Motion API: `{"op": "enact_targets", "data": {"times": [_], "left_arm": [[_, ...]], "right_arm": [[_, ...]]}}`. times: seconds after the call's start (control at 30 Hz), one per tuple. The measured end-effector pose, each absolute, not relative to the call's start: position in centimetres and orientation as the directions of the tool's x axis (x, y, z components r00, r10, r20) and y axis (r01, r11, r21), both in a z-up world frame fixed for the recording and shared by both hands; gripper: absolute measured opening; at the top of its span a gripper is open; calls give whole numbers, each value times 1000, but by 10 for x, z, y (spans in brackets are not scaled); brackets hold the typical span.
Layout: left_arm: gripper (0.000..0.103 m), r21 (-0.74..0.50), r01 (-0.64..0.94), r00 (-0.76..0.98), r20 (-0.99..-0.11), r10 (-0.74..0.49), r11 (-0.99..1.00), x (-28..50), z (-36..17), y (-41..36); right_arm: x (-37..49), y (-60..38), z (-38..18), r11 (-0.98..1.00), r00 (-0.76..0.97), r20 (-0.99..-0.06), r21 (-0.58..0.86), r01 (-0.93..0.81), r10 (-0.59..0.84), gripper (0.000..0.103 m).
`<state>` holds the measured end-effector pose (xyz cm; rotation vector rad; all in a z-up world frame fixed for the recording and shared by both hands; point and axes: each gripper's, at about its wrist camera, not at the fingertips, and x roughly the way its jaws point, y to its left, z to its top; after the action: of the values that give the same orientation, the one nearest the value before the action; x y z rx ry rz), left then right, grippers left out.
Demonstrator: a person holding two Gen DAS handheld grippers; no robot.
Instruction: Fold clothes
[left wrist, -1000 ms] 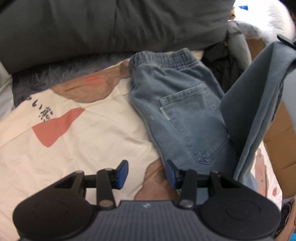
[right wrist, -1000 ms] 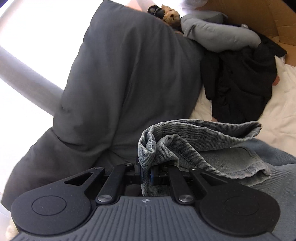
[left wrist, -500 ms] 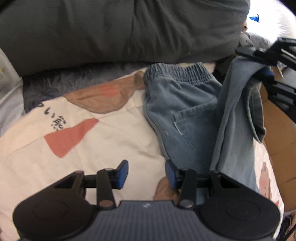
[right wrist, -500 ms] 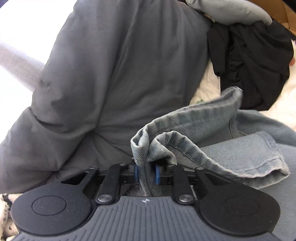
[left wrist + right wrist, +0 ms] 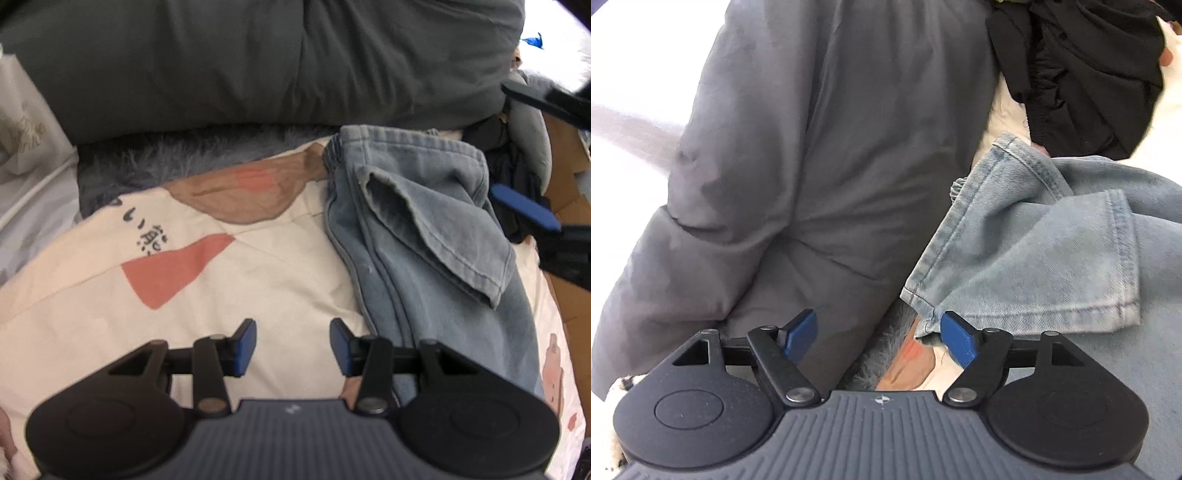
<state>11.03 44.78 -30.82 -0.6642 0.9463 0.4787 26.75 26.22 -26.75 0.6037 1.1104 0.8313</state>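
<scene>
Right gripper (image 5: 875, 338): tilted downward, blue pads opening wide; the denim hem lies just beside the right pad, unclamped.
Left gripper (image 5: 292, 345): angled steeply down, pads apart over the printed cotton sheet (image 5: 258, 280), gripping nothing.
Jeans (image 5: 424, 236): faded soft denim, folded over, lying on the sheet beside the grey pillow (image 5: 258, 62).
</scene>
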Motion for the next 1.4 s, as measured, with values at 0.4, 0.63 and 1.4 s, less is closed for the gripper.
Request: {"op": "enact_targets", "data": {"times": [0.4, 0.63, 1.4], "left_arm": [[49, -233, -481, 561, -823, 92, 845, 162, -283, 427], [62, -173, -299, 557, -830, 24, 939, 200, -279, 395], [68, 77, 8, 624, -779, 55, 997, 299, -247, 353]], "right_arm": [[231, 138, -289, 691, 335, -622, 710, -140, 707, 79], [210, 63, -313, 733, 387, -678, 680, 6, 625, 79], [200, -53, -356, 768, 482, -753, 600, 223, 448, 79]]}}
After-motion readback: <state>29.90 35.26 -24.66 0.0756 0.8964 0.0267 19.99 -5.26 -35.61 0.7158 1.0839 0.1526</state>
